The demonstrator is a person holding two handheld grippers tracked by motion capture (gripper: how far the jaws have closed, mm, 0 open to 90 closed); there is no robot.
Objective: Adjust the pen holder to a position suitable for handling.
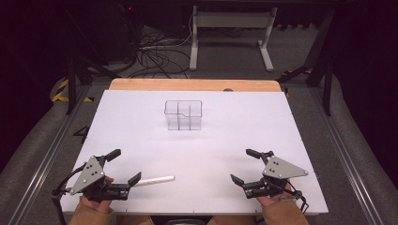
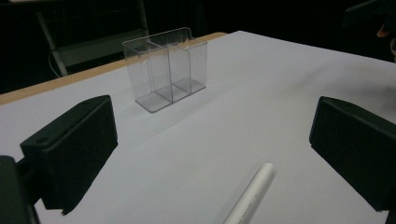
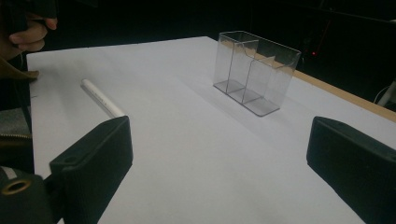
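Note:
A clear plastic organiser [image 1: 183, 115] with several compartments stands upright near the table's middle back, empty; it also appears in the left gripper view [image 2: 166, 68] and the right gripper view [image 3: 254, 71]. A white pen [image 1: 156, 180] lies flat near the front left, just right of my left gripper [image 1: 126, 165], which is open; the pen [image 2: 250, 194] rests on the table between and below its wide-apart jaws. My right gripper [image 1: 245, 165] is open at the front right, nothing between its jaws. From there the pen [image 3: 102, 97] lies off to the left.
A white sheet [image 1: 225, 140] covers the table, with a wooden edge [image 1: 192, 85] at the back. Beyond it are a white stand's legs [image 1: 230, 37] and loose cables [image 1: 155, 58] on the floor. Metal rails [image 1: 44, 154] run along both sides.

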